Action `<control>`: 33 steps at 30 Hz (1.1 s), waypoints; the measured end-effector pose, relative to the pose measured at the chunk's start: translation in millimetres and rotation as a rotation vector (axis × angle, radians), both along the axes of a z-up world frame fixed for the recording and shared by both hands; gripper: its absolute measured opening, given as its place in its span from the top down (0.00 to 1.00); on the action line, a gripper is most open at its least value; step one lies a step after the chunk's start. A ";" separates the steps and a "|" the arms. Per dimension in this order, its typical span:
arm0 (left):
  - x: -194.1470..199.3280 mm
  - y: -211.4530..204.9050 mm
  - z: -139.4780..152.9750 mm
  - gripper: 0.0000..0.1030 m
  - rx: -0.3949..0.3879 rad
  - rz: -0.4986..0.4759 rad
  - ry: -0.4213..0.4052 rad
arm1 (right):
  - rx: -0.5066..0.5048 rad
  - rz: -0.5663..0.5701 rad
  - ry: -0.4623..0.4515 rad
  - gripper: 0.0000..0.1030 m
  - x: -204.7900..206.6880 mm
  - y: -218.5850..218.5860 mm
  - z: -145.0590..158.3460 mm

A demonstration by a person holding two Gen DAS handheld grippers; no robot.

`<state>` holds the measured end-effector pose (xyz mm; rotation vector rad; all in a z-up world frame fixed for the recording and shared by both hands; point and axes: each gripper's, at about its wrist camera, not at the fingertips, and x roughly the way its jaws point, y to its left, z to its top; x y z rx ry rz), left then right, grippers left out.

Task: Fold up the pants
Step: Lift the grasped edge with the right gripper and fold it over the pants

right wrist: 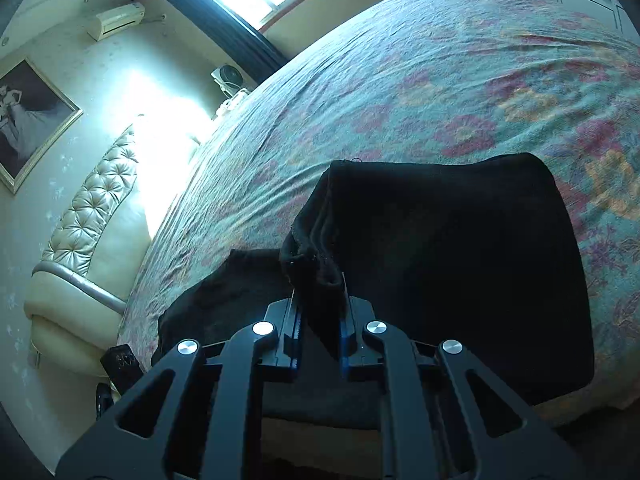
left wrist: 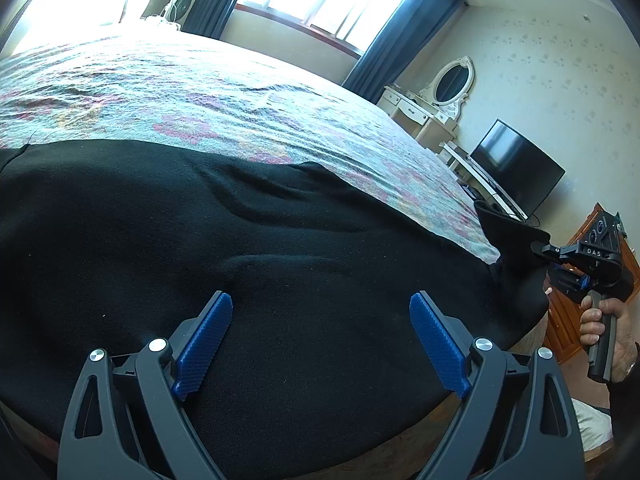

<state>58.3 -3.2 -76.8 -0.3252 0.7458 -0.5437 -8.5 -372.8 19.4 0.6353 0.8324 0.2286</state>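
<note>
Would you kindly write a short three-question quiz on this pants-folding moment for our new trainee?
1. True or false: the left gripper is clamped on the black pants.
2. What does the right gripper hold? A) the bedspread B) a bunched end of the pants C) nothing
3. Fill in: the pants lie on a floral ____.

Key: 1 false, its jaws are wide apart above the cloth; 2 B; 3 bedspread.
</note>
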 end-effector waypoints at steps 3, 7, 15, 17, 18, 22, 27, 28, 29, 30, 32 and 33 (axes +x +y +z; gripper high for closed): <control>-0.6 -0.9 0.3 0.13 0.001 0.000 -0.002 | -0.017 0.036 0.029 0.87 4.3 20.9 -16.1; -0.7 -0.9 0.2 0.13 0.000 0.001 -0.002 | -0.061 0.082 0.052 0.87 6.2 47.1 -28.3; -0.7 -0.7 1.4 0.13 -0.006 0.004 -0.002 | -0.134 0.132 0.073 0.87 2.0 74.4 -36.9; -0.7 -0.8 1.4 0.13 -0.007 0.004 -0.002 | -0.146 0.144 0.081 0.87 0.6 80.4 -40.2; -0.8 -0.7 1.3 0.13 -0.006 0.004 -0.002 | -0.159 0.151 0.084 0.87 -0.3 84.1 -41.6; -0.8 -0.6 1.3 0.13 -0.006 0.004 -0.003 | -0.240 0.188 0.073 0.87 -2.8 102.9 -41.7; -1.0 -0.7 1.2 0.13 -0.006 0.005 -0.003 | -0.310 0.221 0.059 0.87 -3.4 119.3 -40.6; -0.8 -1.1 1.3 0.13 -0.005 0.005 -0.003 | -0.320 0.224 0.056 0.87 -3.3 122.1 -40.7; -1.0 -0.7 1.2 0.13 -0.006 0.005 -0.003 | -0.328 0.229 0.054 0.87 -3.2 124.7 -40.4; -1.0 -0.8 1.2 0.13 -0.007 0.004 -0.003 | -0.335 0.235 0.053 0.87 -3.3 127.3 -40.9; -1.1 -0.9 1.2 0.13 -0.007 0.005 -0.003 | -0.343 0.243 0.051 0.86 -3.2 131.1 -41.7; -1.1 -1.1 1.2 0.13 -0.006 0.005 -0.003 | -0.345 0.246 0.052 0.86 -3.0 132.9 -42.3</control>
